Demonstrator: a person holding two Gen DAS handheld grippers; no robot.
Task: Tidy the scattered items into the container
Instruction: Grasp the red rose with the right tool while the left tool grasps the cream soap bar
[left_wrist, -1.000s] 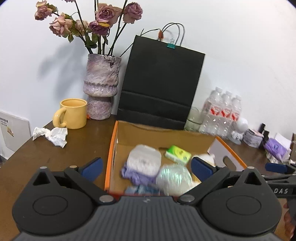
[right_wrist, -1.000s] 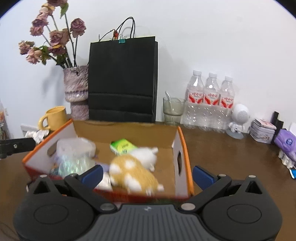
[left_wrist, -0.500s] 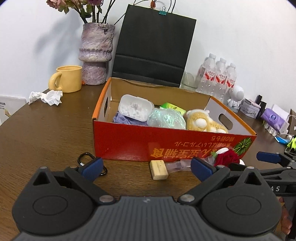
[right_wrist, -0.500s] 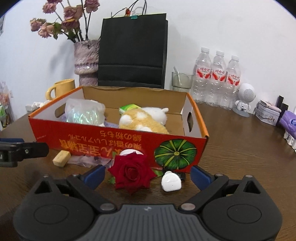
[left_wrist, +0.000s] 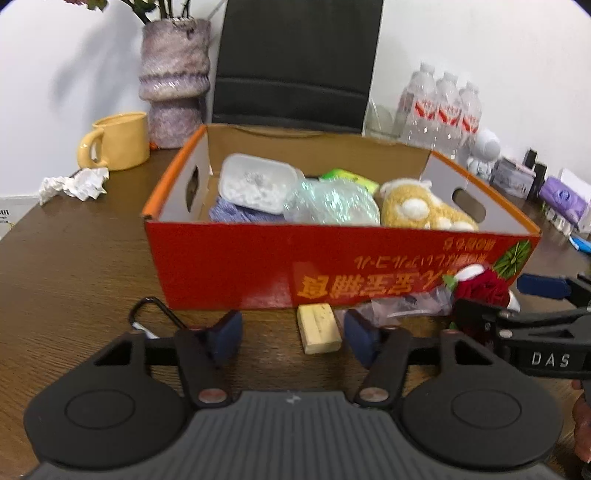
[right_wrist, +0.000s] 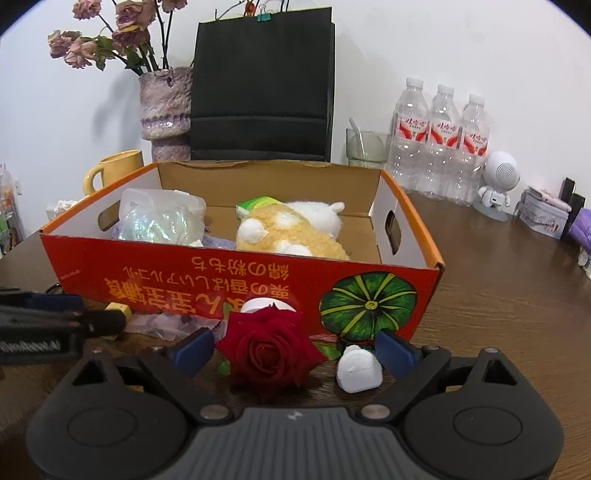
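Straddling the wooden block (left_wrist: 318, 328) with our left gripper (left_wrist: 292, 339), jaws part open, empty; right gripper (right_wrist: 293, 349) gaping around the red rose (right_wrist: 269, 349) beside the orange carton (right_wrist: 236, 280). Risk: we are closing on soft petals, crushing them, or nudging the white earbud case (right_wrist: 358, 373).

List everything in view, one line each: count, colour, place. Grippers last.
Cardboard box: 1, red-orange, table centre.
Plush toy: 1, yellow-white, in box.
Shiny plastic bag: 1, clear, in box.
Rose: 1, red, before box.
Small case: 1, white, beside rose.
Wooden block: 1, tan, before box.
Carabiner: 1, black, table.
Mug: 1, yellow, left.
Water bottles: 3, clear, right.
Left gripper: open, around block.
Right gripper: open, around rose.
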